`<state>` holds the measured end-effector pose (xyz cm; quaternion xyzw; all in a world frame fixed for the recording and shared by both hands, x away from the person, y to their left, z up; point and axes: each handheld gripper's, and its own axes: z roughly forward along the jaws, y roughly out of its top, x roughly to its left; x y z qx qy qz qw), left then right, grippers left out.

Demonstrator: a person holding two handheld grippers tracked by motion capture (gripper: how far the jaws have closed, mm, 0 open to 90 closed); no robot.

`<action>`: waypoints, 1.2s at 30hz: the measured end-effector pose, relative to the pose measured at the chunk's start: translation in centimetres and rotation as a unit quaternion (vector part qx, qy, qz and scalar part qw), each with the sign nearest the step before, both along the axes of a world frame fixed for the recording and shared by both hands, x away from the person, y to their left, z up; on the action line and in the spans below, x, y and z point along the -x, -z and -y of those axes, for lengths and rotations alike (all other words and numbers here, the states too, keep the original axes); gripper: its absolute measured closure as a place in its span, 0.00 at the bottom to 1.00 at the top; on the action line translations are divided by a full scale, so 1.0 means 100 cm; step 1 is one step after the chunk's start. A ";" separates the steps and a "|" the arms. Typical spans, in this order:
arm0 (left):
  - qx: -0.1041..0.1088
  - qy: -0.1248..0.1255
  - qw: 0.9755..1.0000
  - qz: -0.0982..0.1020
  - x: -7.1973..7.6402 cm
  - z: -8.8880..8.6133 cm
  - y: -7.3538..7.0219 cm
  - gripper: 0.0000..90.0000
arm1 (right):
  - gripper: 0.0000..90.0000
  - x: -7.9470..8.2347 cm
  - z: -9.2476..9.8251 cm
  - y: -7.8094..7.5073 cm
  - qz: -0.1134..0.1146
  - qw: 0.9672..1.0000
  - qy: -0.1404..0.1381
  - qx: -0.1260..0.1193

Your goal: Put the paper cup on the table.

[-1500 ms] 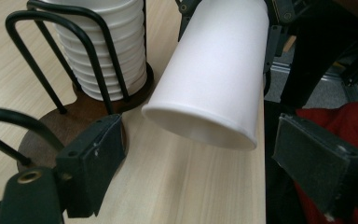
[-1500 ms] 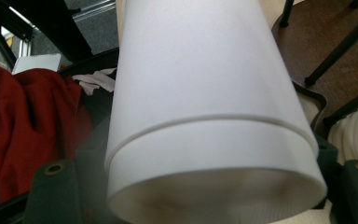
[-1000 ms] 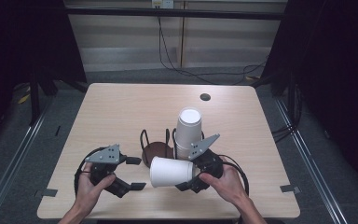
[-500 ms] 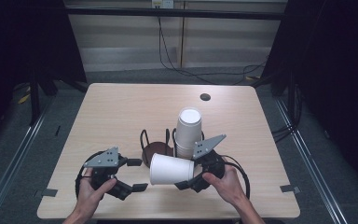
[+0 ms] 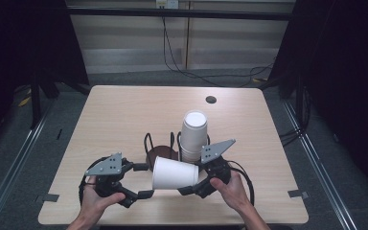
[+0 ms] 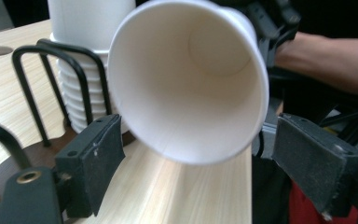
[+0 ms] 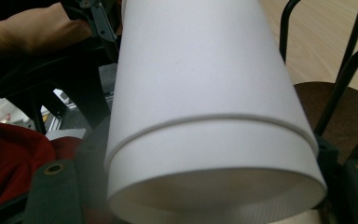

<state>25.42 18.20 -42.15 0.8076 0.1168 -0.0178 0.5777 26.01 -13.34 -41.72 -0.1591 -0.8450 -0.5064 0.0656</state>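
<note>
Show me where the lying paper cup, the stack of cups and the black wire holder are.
lying paper cup [image 5: 172, 173], high view, on its side wall.
stack of cups [image 5: 194, 134], high view, on the upper side wall.
black wire holder [image 6: 32, 88], left gripper view, on a wire loop.

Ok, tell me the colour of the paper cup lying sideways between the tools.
Plain white paper cup, clearest in the high view.

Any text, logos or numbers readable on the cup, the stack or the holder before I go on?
None readable in these views.
The white paper cup held sideways by the right gripper is blank inside and out.
The cup stack is plain white.
The black wire holder and the table carry no print.
</note>
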 end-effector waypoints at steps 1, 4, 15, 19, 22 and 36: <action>0.002 -0.003 1.000 0.001 0.000 0.000 0.000 0.18 | 0.29 0.000 -0.001 0.001 0.001 1.000 0.000 0.002; 0.012 -0.006 1.000 -0.003 0.000 0.003 0.002 0.18 | 0.29 0.001 -0.004 0.001 0.000 1.000 -0.006 0.001; 0.017 -0.025 0.999 0.022 0.002 0.015 0.004 0.06 | 0.29 0.001 -0.008 0.001 -0.001 1.000 -0.020 0.000; 0.018 -0.021 1.000 0.014 0.003 0.020 0.006 0.06 | 0.29 0.002 -0.011 0.001 -0.003 1.000 -0.025 0.001; 0.021 -0.028 0.999 0.010 0.005 0.022 0.006 0.05 | 0.29 0.002 -0.012 0.000 -0.002 1.000 -0.028 0.002; 0.039 -0.009 0.999 0.007 0.000 0.027 0.010 0.05 | 0.29 0.002 -0.014 0.003 -0.005 0.999 -0.031 0.008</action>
